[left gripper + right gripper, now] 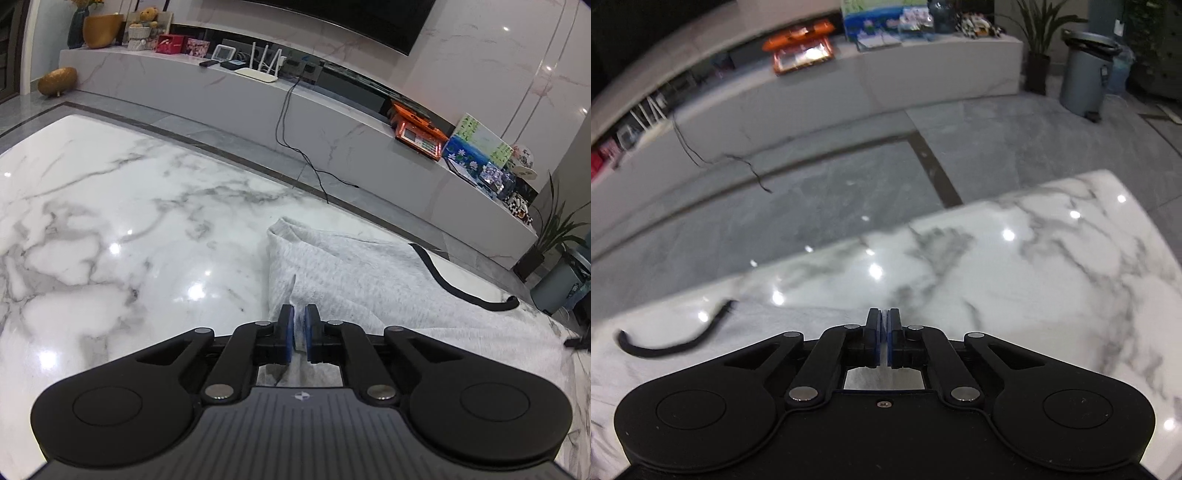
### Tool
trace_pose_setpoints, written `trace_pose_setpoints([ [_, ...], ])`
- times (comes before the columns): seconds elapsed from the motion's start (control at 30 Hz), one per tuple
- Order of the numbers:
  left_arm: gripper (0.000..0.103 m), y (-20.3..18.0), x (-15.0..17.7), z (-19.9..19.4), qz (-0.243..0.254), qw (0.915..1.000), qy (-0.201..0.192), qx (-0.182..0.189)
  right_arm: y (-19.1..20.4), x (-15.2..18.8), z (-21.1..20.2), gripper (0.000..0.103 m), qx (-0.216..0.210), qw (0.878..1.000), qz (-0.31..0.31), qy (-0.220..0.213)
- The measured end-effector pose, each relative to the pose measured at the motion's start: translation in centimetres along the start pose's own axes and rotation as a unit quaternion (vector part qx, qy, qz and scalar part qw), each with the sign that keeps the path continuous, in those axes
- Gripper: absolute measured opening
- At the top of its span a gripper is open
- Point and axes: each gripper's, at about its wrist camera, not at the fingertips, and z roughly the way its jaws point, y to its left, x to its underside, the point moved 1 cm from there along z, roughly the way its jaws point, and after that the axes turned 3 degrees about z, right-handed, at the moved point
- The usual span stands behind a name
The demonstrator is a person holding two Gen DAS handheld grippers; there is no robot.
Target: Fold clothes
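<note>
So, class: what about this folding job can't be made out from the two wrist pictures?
- Left wrist: the grey garment runs under the left gripper; its near edge is hidden.
- Right wrist: whether the right gripper pinches cloth; its body hides that.
- Right wrist: the black strip is motion-blurred.

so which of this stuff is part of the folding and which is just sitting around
In the job:
grey garment
left gripper, shut on its fabric
right gripper, shut
marble table

Lying about:
black cord
orange scale
grey bin

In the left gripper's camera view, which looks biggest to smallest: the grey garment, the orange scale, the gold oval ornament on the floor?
1. Grey garment, largest, though nearest the camera.
2. and 3. Orange scale and gold ornament look alike; no ranking.
</note>
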Motion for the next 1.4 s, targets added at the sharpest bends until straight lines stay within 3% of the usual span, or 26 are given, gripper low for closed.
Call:
trace_pose_setpoints([
  [0.1,0.006,0.4,-0.4,-0.6,0.003,0.9994,-0.021,-0.027,0.1,0.4,0.2,0.003,0.005,1.000,-0.009,-0.003],
  [0.2,0.006,0.7,-0.8,-0.9,-0.010,0.9995,-0.031,0.003,0.6,0.6,0.0,0.003,0.033,0.998,-0.047,-0.024],
  [0.23,0.010,0.7,-0.9,-0.9,-0.014,0.9992,-0.032,0.020,0.5,0.5,0.0,0.003,0.035,0.998,-0.046,-0.028],
  [0.3,0.034,0.7,-1.1,-0.9,-0.019,0.9984,-0.033,0.043,0.2,0.4,0.0,0.003,0.033,0.998,-0.041,-0.030],
  [0.43,0.037,-0.7,-0.8,0.2,0.010,0.9990,-0.031,0.031,0.4,0.6,-0.7,0.010,-0.006,0.999,-0.034,-0.037],
  [0.47,0.037,-0.8,-0.6,0.5,0.008,0.9989,-0.034,0.033,0.8,0.7,-0.9,0.012,-0.011,0.998,-0.043,-0.036],
  [0.53,0.025,-0.7,-0.6,0.8,0.005,0.9987,-0.036,0.035,1.8,1.0,-1.0,0.018,-0.027,0.998,-0.057,-0.027],
  [0.57,0.007,-0.7,-0.6,1.1,0.006,0.9988,-0.034,0.034,2.2,1.2,-1.0,0.020,-0.034,0.997,-0.061,-0.023],
  [0.6,0.003,-0.8,-0.6,1.3,0.009,0.9989,-0.032,0.032,2.4,1.4,-1.0,0.020,-0.038,0.997,-0.065,-0.020],
  [0.7,0.002,-1.2,-0.5,1.0,0.015,0.9986,-0.048,0.016,3.1,2.1,-0.7,0.021,-0.048,0.995,-0.084,-0.008],
  [0.8,0.002,-1.6,-1.3,-1.3,0.021,0.9930,-0.116,-0.012,3.1,2.6,0.1,0.020,-0.028,0.995,-0.098,0.000],
  [0.9,0.002,-1.8,-1.7,-1.9,0.034,0.9906,-0.130,-0.026,2.7,2.8,0.4,0.020,-0.008,0.995,-0.099,-0.003],
  [1.07,0.004,-1.4,-0.7,1.1,0.029,0.9976,-0.052,-0.034,1.7,2.8,0.5,0.020,-0.012,0.996,-0.088,-0.008],
  [1.13,0.014,-1.3,-0.6,1.1,0.024,0.9975,-0.053,-0.041,1.3,2.8,0.1,0.020,-0.019,0.996,-0.081,-0.022],
  [1.2,0.032,-1.2,-0.7,0.2,0.027,0.9960,-0.071,-0.048,0.8,2.9,-0.5,0.021,-0.024,0.996,-0.069,-0.043],
  [1.4,0.033,-1.1,-0.8,-0.8,0.034,0.9973,-0.050,-0.043,-1.4,5.0,-4.0,0.021,-0.040,0.995,-0.054,-0.078],
])
